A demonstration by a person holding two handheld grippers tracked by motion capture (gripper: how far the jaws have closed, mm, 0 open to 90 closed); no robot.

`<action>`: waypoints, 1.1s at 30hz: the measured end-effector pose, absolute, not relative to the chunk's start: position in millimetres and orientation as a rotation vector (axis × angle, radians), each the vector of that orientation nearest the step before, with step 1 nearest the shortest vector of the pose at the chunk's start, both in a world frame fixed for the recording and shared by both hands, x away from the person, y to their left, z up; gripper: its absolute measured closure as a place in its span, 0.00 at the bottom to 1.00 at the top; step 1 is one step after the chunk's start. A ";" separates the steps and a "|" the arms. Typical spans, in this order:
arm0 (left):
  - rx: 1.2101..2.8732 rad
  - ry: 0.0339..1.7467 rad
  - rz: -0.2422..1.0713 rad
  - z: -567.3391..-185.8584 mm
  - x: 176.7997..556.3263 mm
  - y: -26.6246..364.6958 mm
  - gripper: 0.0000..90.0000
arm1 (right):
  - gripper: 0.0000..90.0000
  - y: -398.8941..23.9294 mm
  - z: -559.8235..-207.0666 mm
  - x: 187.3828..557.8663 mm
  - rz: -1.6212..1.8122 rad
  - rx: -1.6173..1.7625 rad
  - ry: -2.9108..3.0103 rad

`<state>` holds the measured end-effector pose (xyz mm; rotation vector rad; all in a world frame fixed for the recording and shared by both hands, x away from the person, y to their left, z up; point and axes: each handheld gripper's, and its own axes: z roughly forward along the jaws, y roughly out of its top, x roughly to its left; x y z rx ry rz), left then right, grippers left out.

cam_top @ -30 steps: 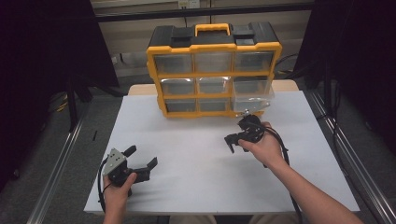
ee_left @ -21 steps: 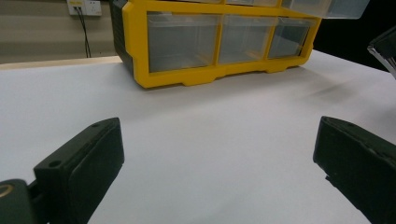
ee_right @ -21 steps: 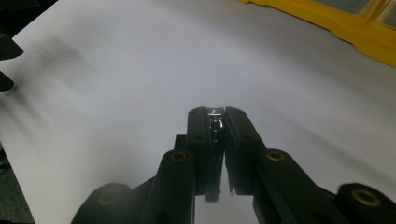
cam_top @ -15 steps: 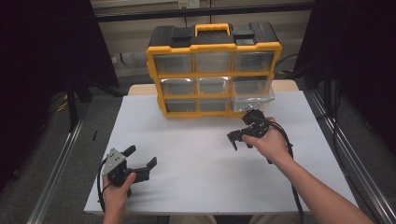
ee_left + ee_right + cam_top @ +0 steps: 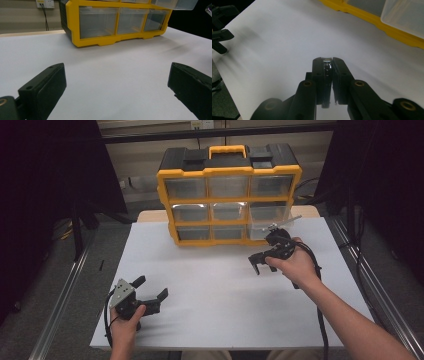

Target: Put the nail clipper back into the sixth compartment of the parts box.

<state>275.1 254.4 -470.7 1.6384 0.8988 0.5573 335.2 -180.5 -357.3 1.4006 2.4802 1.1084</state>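
- Gripping a small metal part (image 5: 326, 65): the right gripper (image 5: 327, 62) has its jaws clenched on it, with the piece showing as a thin shiny sliver between the pads at the tips.
- What it is exactly: too small to tell, maybe a screw or clip.
- Change over the last second: the right gripper has lifted off the white table (image 5: 210, 270) and drifted slightly away from the person, toward the yellow organizer (image 5: 230, 195). The grip is unchanged.
- The open clear drawer (image 5: 270, 227) at the organizer's lower right sits just beyond and beside the right gripper's body, up and to the right of the jaws in the right gripper view.
- My read: a carry in progress, the part either just picked from that drawer or heading into it. The lift gives clearance over the drawer rim.
- Left gripper (image 5: 150, 290): released, jaws wide apart with nothing between them, parked low on the near-left table, well apart from the right one, no movement.
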 end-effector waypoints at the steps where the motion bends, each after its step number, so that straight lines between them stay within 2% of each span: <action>1: 1.637 0.900 0.557 -470.7 275.0 254.5 0.02 | 0.91 -181.2 -356.1 335.5 1.110 1.402 2.486; 33: 1.631 0.897 0.552 -470.8 275.0 255.8 0.02 | 0.91 -197.4 -314.7 347.2 1.059 1.462 2.486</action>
